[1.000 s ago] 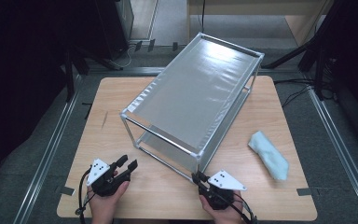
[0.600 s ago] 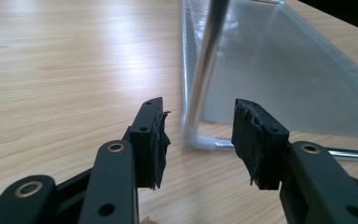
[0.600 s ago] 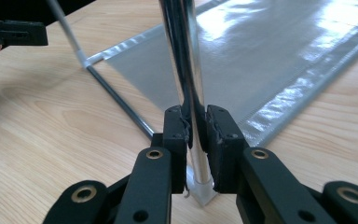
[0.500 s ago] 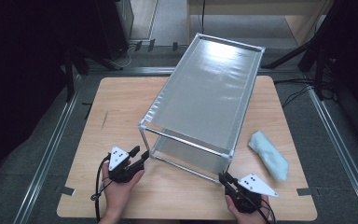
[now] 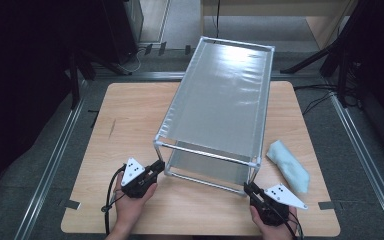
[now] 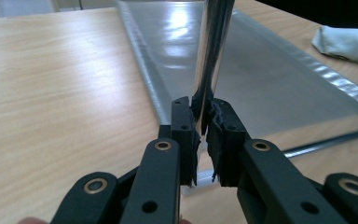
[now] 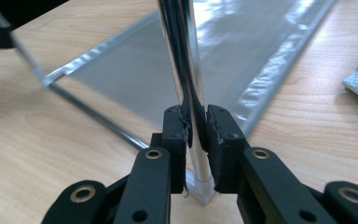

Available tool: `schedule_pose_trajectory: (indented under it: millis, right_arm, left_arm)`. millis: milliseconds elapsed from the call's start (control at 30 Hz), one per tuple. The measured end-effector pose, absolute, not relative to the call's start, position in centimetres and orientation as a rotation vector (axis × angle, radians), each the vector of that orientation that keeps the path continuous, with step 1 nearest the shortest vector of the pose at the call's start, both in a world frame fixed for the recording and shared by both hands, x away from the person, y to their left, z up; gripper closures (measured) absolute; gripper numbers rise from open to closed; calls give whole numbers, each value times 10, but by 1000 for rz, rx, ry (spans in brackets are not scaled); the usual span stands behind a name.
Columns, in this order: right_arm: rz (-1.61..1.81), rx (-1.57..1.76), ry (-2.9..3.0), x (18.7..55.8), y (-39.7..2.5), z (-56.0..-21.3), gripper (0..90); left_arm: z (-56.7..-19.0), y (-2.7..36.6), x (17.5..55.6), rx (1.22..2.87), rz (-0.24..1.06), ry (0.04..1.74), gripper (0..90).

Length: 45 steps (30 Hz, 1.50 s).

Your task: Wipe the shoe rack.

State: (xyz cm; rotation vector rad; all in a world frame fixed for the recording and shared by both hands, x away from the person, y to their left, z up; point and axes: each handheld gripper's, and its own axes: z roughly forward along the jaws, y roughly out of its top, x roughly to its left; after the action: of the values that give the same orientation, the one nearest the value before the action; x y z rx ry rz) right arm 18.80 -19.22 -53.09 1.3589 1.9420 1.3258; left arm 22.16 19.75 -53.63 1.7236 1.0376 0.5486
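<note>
Both tongs have swung the rack point(image 5: 220, 110) straighter on the table point(image 5: 130, 115). Left tongs point(image 5: 156, 168) hold its near left leg point(image 6: 210, 56), right tongs point(image 5: 250, 190) its near right leg point(image 7: 184, 70); cloth point(image 5: 289, 165) lies beyond them. The turning seems nearly finished.

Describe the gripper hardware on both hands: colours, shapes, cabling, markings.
Both the left gripper and right gripper are black, each topped with a grey three-cornered plate carrying small dark dots. Jaws are flat black links with brass-coloured pivot pins and worn dark pads. A black cable trails from each. No sleeves in view.
</note>
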Motion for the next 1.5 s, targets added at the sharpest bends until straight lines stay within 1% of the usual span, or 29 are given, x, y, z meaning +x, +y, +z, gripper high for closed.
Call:
schedule_pose_trajectory:
  millis: [133, 300, 533, 633, 667, 733, 800, 833, 867, 900, 933, 1000, 1067, 1100, 1133, 1167, 1200, 1233, 1300, 1367, 1433, 1500]
  right_arm:
    - [1306, 1364, 1943, 199, -192, -531, 786]
    - [1260, 1381, 1926, 213, -194, -530, 790]
    - [1228, 1429, 1894, 235, -203, -530, 789]
    - [1211, 1451, 1878, 242, -207, -530, 784]
    - [1210, 1462, 1879, 244, -209, -530, 771]
    - [1147, 1474, 1891, 248, -212, -528, 657]
    - [1122, 1436, 1883, 247, -216, -524, 566]
    - [1167, 1412, 1879, 245, -220, -517, 529]
    - [1196, 1398, 1882, 244, -223, -511, 493]
    - [1219, 1369, 1896, 243, -226, -504, 471]
    - [1244, 1325, 1914, 241, -229, -498, 468]
    - [1268, 1232, 1949, 237, -235, -488, 449]
    - [1288, 1203, 1931, 234, -245, -478, 449]
    - [1310, 1220, 1892, 233, -252, -473, 451]
    - [1323, 1255, 1843, 234, -260, -468, 461]
    - [1316, 1307, 1795, 235, -267, -462, 463]
    - [1269, 1356, 1761, 238, -272, -457, 463]
    - [1214, 1417, 1731, 240, -277, -454, 470]
    - [1179, 1514, 1698, 249, -288, -456, 473]
    - [1101, 1586, 1698, 256, -296, -468, 473]
    - [1022, 1635, 1703, 259, -301, -484, 456]
    - [978, 1670, 1724, 257, -305, -498, 484]
  left_arm:
    - [-536, 200, 205, 1734, 536, 1023, 812]
    - [-537, 197, 187, 1761, 507, 965, 811]
    - [-538, 180, 160, 1811, 460, 838, 813]
    - [-537, 170, 150, 1840, 415, 777, 815]
    - [-537, 167, 148, 1845, 401, 761, 814]
    - [-537, 164, 145, 1846, 373, 741, 811]
    - [-537, 164, 144, 1831, 319, 736, 794]
    - [-537, 165, 144, 1816, 300, 742, 768]
    - [-537, 166, 144, 1807, 288, 745, 721]
    - [-536, 166, 144, 1801, 274, 742, 675]
    - [-535, 165, 145, 1800, 265, 739, 639]
    - [-533, 161, 145, 1802, 279, 743, 600]
    - [-528, 159, 146, 1801, 297, 751, 592]
    - [-526, 158, 147, 1802, 307, 754, 597]
    - [-523, 158, 148, 1813, 326, 761, 632]
    - [-519, 159, 149, 1833, 339, 771, 698]
    - [-516, 159, 151, 1857, 324, 764, 727]
    - [-514, 158, 151, 1878, 339, 758, 793]
    - [-511, 158, 152, 1911, 355, 734, 803]
    - [-513, 159, 152, 1905, 351, 725, 805]
    - [-519, 162, 151, 1863, 348, 729, 803]
    - [-524, 164, 150, 1813, 318, 745, 799]
